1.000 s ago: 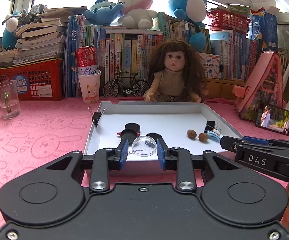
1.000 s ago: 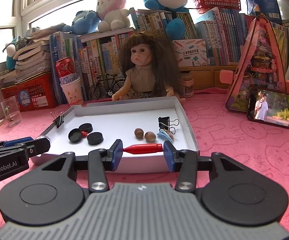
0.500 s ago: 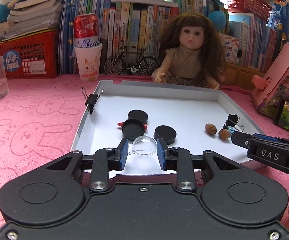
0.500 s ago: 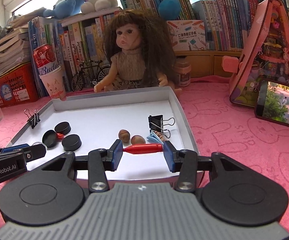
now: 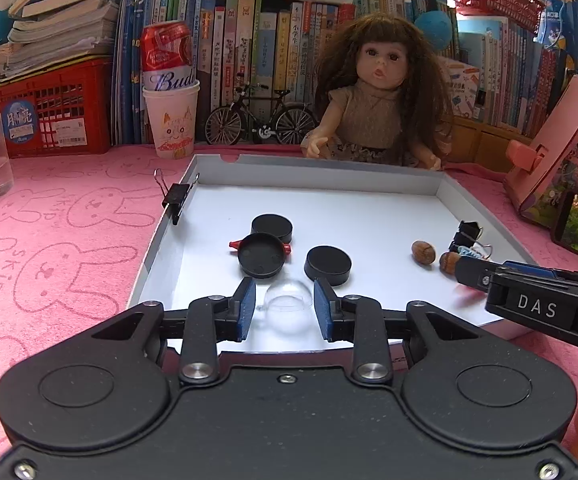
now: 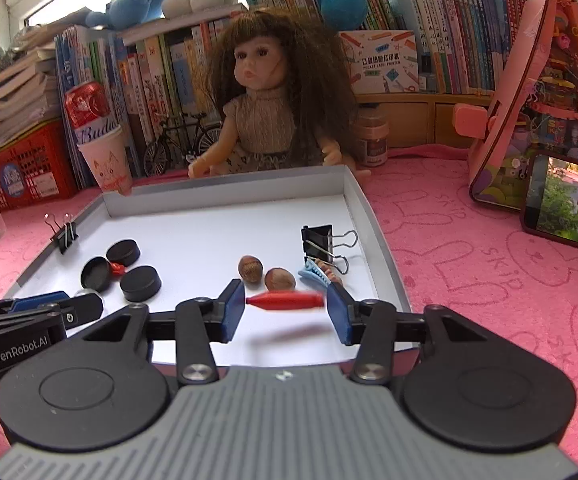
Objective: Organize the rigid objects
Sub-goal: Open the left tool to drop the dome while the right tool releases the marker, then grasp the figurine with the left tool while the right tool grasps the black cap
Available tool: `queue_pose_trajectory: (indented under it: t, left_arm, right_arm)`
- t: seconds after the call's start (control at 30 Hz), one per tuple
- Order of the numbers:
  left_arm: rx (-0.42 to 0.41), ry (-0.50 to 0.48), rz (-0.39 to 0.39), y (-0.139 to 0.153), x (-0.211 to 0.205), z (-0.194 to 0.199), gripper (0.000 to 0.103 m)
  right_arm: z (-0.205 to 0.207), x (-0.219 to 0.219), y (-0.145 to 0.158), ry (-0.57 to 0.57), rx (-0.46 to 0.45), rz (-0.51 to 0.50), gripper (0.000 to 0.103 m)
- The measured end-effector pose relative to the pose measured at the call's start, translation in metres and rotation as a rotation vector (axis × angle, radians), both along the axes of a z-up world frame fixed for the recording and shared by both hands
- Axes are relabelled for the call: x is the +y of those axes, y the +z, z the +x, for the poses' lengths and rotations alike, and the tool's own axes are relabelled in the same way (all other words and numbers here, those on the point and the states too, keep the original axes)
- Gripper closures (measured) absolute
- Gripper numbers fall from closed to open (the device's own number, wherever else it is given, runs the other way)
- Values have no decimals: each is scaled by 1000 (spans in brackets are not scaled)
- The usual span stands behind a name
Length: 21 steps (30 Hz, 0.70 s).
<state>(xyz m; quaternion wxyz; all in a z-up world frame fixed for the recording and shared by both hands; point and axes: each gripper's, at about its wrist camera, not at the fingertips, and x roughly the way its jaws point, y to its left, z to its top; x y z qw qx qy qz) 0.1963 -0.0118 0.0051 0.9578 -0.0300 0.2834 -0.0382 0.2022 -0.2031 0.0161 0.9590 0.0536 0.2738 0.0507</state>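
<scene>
Right gripper point(image 6: 286, 309) jaws have just been opening: pads clear of the red plastic piece point(image 6: 285, 301), which is dropping, blurred, over the white tray's point(image 6: 363, 216) near edge. Left gripper point(image 5: 285, 309) is also opening, pads parted just off the clear dome point(image 5: 287, 302) near the near-left corner. Release step. Next I'm backing both out level, avoiding the black caps point(image 5: 327, 265) and hazelnuts point(image 6: 250, 267).

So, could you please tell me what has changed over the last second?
Both grippers moved in over the white tray. The right gripper has just opened, releasing the red spindle-shaped piece. The left gripper has opened slightly around the clear plastic dome. The black caps and nuts stayed put.
</scene>
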Motion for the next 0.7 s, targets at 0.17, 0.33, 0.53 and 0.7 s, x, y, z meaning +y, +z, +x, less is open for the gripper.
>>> queue_pose_trajectory:
  t: [0.17, 0.33, 0.53, 0.7]
  left_arm:
    - [-57, -45, 30, 14, -5, -21, 45]
    - [-82, -98, 10, 26, -4, -44, 34]
    - [-93, -164, 17, 31, -4, -76, 29]
    - [-80, -215, 32, 27, -6, -98, 28]
  right_arm:
    - [-11, -2, 7, 14, -16, 1, 28]
    - [-28, -6, 12, 32, -40, -4, 22]
    - [-54, -9, 17, 77, -62, -26, 19]
    - [-77, -14, 19, 116, -75, -22, 17]
